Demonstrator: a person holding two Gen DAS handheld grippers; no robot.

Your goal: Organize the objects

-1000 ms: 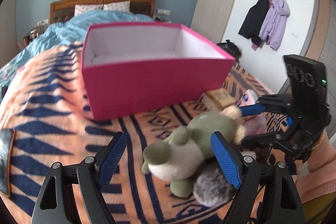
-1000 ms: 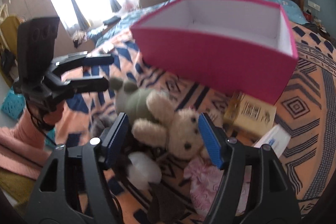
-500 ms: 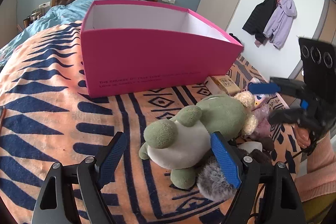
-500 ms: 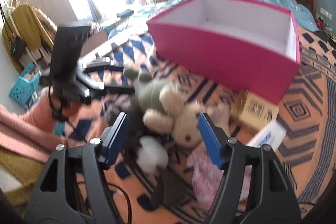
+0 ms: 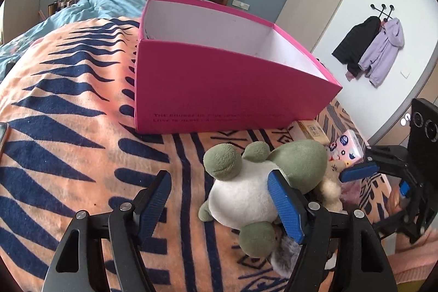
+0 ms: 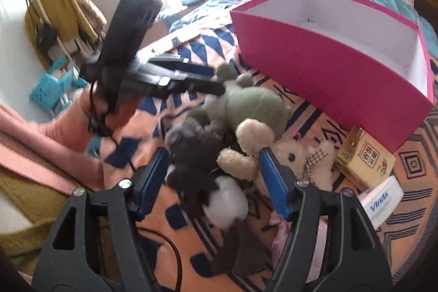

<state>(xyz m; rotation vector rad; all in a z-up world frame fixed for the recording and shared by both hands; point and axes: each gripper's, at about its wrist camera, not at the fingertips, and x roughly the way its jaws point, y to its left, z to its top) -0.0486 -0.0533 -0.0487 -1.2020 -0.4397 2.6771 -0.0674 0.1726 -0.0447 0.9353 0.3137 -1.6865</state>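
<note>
Left gripper sitting spread wide at bottom of frame, nothing pinched, green plush lying just right of center against its right finger. Right gripper also gaping, straddling dark furry toy. Pink box standing open at upper center.

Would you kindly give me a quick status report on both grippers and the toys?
Left gripper open, empty, beside green plush. Right gripper open, over dark plush. Pink box upright, nothing seen inside. Toys piled together.
</note>
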